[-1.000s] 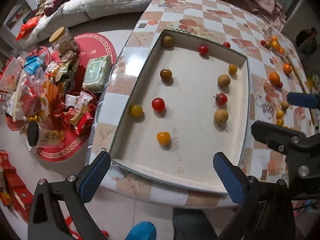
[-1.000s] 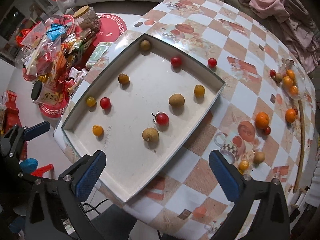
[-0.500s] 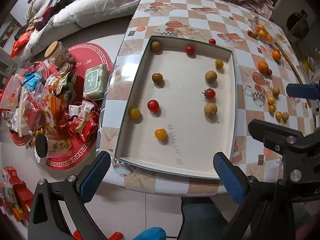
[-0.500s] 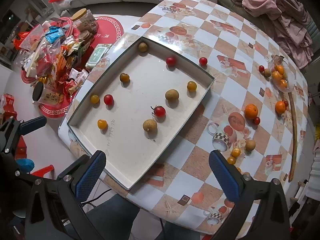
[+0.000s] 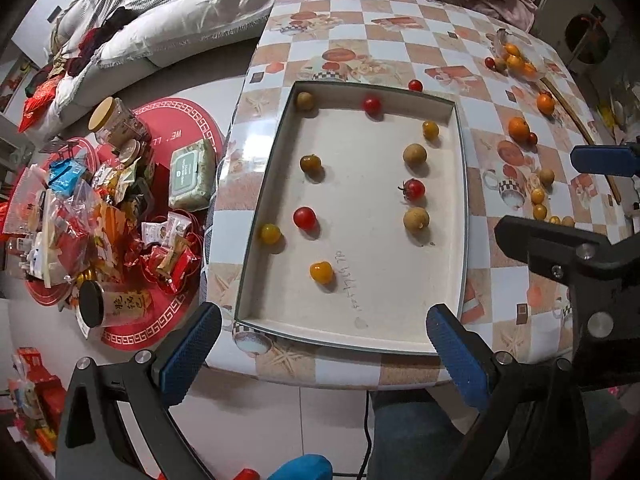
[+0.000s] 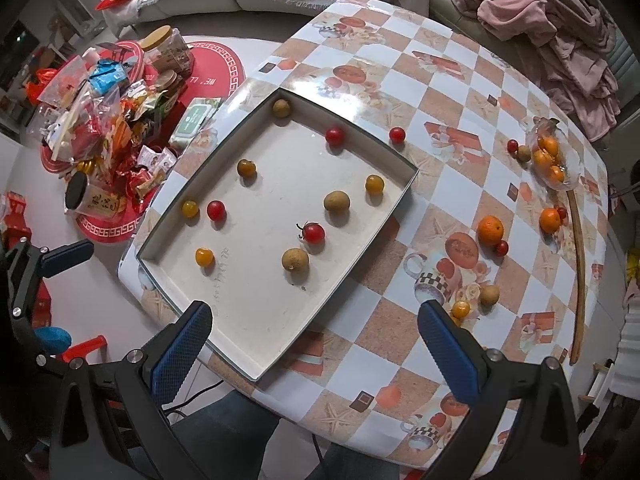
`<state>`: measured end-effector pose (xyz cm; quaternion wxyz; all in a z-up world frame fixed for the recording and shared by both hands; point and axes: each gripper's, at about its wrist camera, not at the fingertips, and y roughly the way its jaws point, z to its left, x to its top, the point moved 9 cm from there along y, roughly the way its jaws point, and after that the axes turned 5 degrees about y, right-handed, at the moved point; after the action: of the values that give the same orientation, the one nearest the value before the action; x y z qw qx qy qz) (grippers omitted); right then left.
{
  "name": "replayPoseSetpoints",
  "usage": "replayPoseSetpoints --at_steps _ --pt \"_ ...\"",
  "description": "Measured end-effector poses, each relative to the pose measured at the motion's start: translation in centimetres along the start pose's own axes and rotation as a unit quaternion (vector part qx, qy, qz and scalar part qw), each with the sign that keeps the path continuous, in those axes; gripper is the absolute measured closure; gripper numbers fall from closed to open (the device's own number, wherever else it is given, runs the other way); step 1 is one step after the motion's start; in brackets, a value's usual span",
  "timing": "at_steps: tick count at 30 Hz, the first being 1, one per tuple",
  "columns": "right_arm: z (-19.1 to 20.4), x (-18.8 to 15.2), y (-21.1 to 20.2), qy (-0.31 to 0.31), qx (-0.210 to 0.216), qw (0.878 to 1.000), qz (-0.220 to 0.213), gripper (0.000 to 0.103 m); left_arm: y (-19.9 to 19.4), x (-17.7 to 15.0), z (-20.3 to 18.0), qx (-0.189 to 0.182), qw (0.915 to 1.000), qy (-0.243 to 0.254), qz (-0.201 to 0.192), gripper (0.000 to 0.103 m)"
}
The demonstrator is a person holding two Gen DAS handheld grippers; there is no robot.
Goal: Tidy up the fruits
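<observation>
A white rectangular tray (image 5: 462, 184) (image 6: 400, 196) lies on the checkered table and holds several small fruits: red tomatoes (image 5: 305, 217) (image 6: 313, 232), yellow ones (image 5: 321, 272) (image 6: 204, 257) and brown longans (image 5: 415, 218) (image 6: 295, 259). More fruit lies loose on the table to the right: oranges (image 6: 490, 229) (image 5: 518, 127), a red tomato (image 6: 397, 135) beside the tray's far rim, small yellow fruits (image 5: 538, 203). My left gripper (image 5: 322, 354) hangs open above the tray's near edge. My right gripper (image 6: 314, 346) is open too, high over the tray's near right corner. Neither holds anything.
A clear bag (image 6: 554, 160) of oranges and a long wooden stick (image 6: 580, 276) lie at the table's right. Snack packets and jars (image 5: 100, 208) crowd red mats on the floor to the left. A sofa (image 5: 172, 20) with clothes stands behind. A person's legs (image 5: 412, 436) are below.
Both grippers have pulled back and up from the table, so the tray looks smaller and more of the table's near edge and floor shows. The fruits have not moved.
</observation>
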<state>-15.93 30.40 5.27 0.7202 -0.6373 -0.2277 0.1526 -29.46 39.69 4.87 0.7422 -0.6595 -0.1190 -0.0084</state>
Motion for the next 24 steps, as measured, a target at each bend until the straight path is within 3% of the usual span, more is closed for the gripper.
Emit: replayPoseSetpoints --at_steps 24 --pt "-0.09 -0.27 -0.03 -0.001 0.0 1.0 0.001 0.0 -0.05 0.11 -0.61 -0.006 1.0 0.002 -0.001 0.0"
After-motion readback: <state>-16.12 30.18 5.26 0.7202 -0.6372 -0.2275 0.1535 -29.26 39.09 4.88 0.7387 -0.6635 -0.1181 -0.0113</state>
